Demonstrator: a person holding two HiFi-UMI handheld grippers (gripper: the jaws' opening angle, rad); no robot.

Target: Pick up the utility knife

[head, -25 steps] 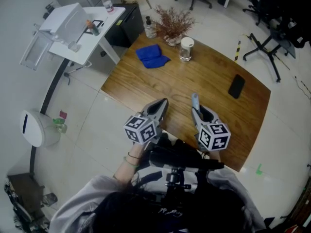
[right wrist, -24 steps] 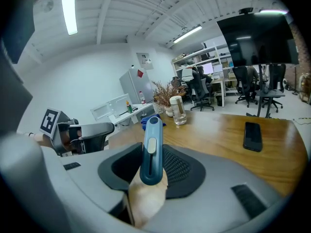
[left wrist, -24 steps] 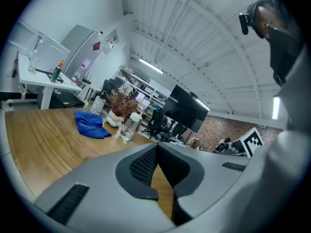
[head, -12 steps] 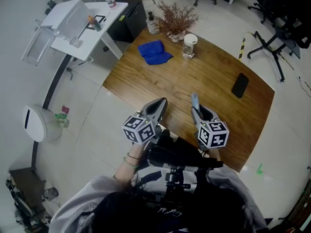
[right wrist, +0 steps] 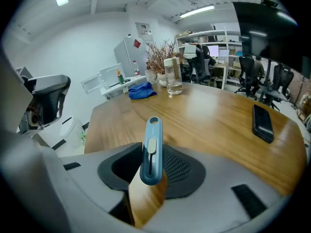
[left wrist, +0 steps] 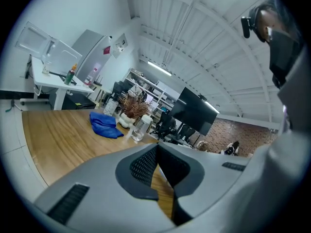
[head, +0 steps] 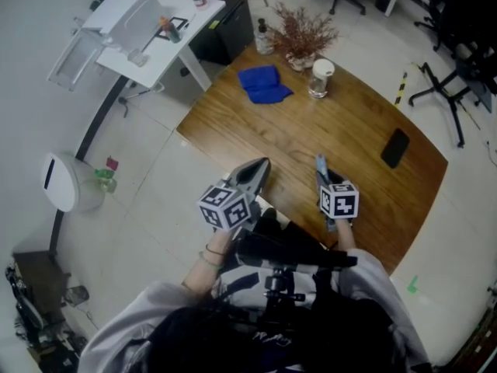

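Note:
The utility knife (right wrist: 150, 152) is a slim blue one with a grey slider. It stands up between the pads of my right gripper (right wrist: 148, 165), which is shut on it. In the head view its blue tip (head: 321, 165) sticks out ahead of the right gripper (head: 327, 180), low over the near edge of the wooden table (head: 256, 134). My left gripper (head: 256, 167) hangs at the table's near-left edge. Its jaws meet at the tip (left wrist: 156, 148) with nothing between them.
At the table's far side lie a blue cloth (head: 264, 84), a glass jar with a white lid (head: 318, 78) and a dried plant (head: 303, 36). A black phone (head: 395, 148) lies at the right. A white side table (head: 155, 29) stands beyond on the left.
My right gripper has sunk toward the table with the knife still in it. The left gripper has stayed where it was.

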